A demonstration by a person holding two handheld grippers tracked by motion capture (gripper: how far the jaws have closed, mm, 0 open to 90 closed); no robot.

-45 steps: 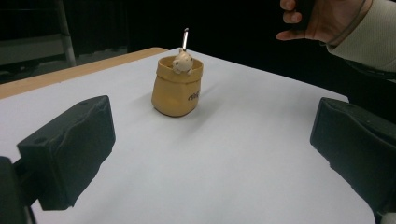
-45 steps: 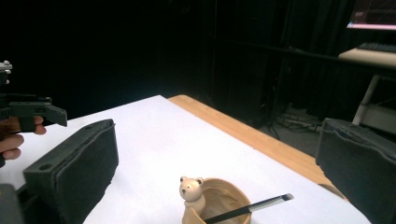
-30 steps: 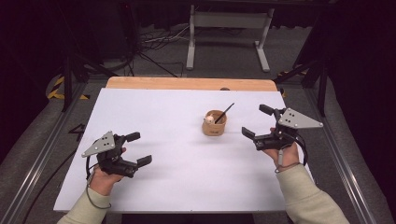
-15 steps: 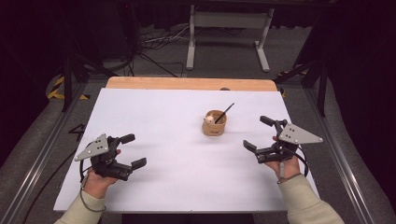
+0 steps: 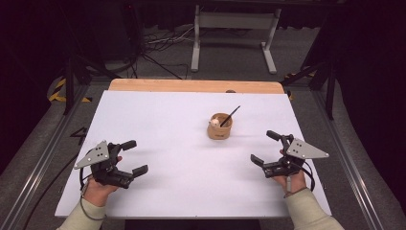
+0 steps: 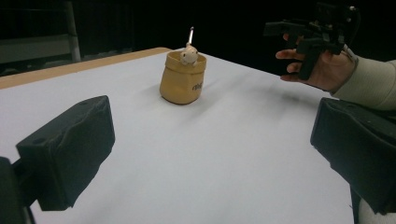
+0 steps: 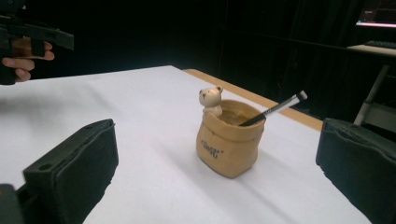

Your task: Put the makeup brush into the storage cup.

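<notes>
A small tan sack-shaped pot (image 5: 219, 127) (image 6: 181, 78) (image 7: 229, 140) stands upright right of the table's middle. A little bear figure (image 7: 210, 100) peeks over its rim and a dark pen (image 7: 273, 109) leans out of it. My left gripper (image 5: 134, 156) hovers near the front left of the table, open and empty, well apart from the pot. My right gripper (image 5: 266, 147) is held at the front right, also open with nothing between its jaws. In the left gripper view the right gripper (image 6: 299, 35) shows at the upper right.
The white table top (image 5: 167, 124) has a wooden strip (image 5: 191, 86) along its far edge. Beyond it stand a grey metal frame (image 5: 234, 28) and floor cables (image 5: 158, 43). Metal rails run along both sides of the table.
Both hands have drawn back toward the table's front edge, away from the pot. The jaws stay open and the pot has not moved.
</notes>
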